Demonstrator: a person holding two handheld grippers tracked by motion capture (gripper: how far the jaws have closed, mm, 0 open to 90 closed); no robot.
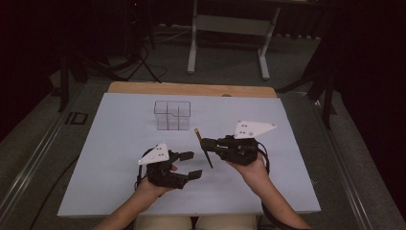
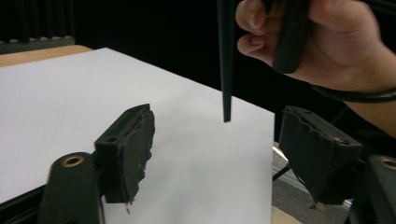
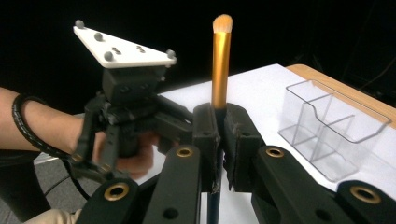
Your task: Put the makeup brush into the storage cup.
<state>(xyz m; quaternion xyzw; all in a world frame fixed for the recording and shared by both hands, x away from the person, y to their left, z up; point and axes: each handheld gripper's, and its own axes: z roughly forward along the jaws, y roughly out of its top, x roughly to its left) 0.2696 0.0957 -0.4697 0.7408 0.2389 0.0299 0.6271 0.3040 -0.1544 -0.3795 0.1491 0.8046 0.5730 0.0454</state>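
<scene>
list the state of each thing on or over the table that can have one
makeup brush: clamped upright in the right gripper, bristle tip up, handle end hanging clear of the table
right gripper: shut on the brush
left gripper: open, nothing between its fingers
clear organizer: upright on the white table, compartments empty

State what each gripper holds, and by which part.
Right gripper clamps a gold-ferruled makeup brush near its middle, on the black handle. Left gripper holds nothing.
</scene>
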